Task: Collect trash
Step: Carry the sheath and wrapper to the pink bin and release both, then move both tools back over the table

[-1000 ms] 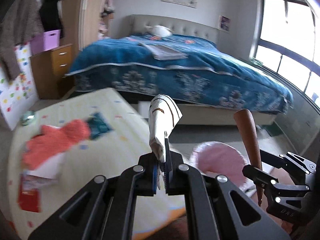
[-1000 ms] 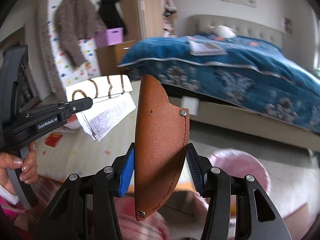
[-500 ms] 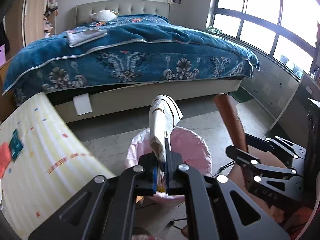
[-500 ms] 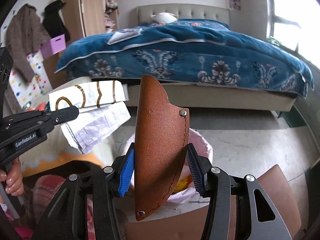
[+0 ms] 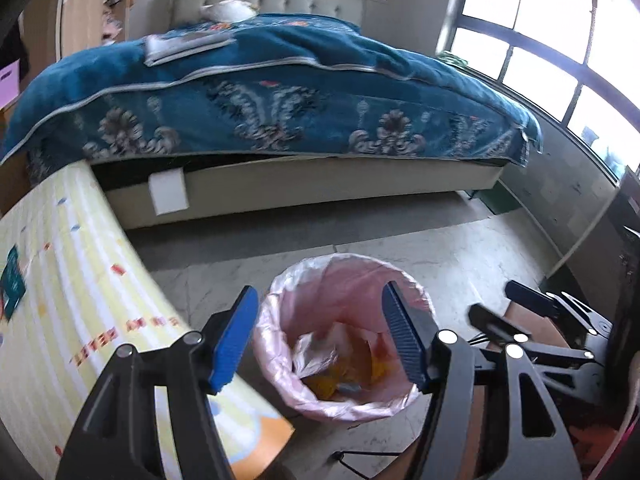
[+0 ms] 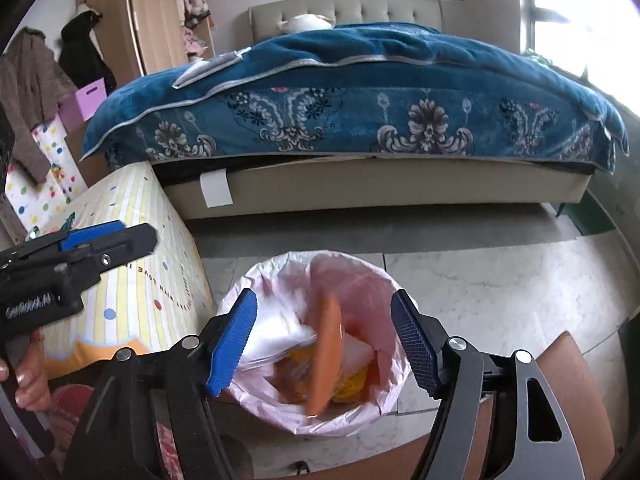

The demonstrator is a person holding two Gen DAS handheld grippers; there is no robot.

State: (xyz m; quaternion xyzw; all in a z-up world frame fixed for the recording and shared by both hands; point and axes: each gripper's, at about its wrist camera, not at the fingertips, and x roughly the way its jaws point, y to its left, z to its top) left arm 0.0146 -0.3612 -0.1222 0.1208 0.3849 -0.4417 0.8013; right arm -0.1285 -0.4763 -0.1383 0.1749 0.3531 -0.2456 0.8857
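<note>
A trash bin lined with a pink bag [image 5: 352, 268] stands on the floor below both grippers; it also shows in the right wrist view [image 6: 276, 276]. My left gripper [image 5: 320, 334] is open and empty above the bin. My right gripper [image 6: 324, 340] is open and empty above the bin. The brown leather piece [image 6: 326, 356] is blurred inside the bin, falling on edge. White crumpled paper [image 6: 276, 336] lies blurred in the bin beside it. Yellow and orange trash [image 5: 340, 376] lies at the bottom.
A bed with a blue blanket [image 5: 260, 112] fills the back. A yellow striped mat-covered surface [image 5: 60, 300] lies at left. A brown chair seat [image 6: 560, 364] is at lower right. Windows [image 5: 560, 40] at right. A wardrobe with hanging clothes [image 6: 36, 80] at left.
Both grippers opened over the bin. The paper left my left gripper and the brown leather piece left my right gripper; both dropped into the pink-lined bin.
</note>
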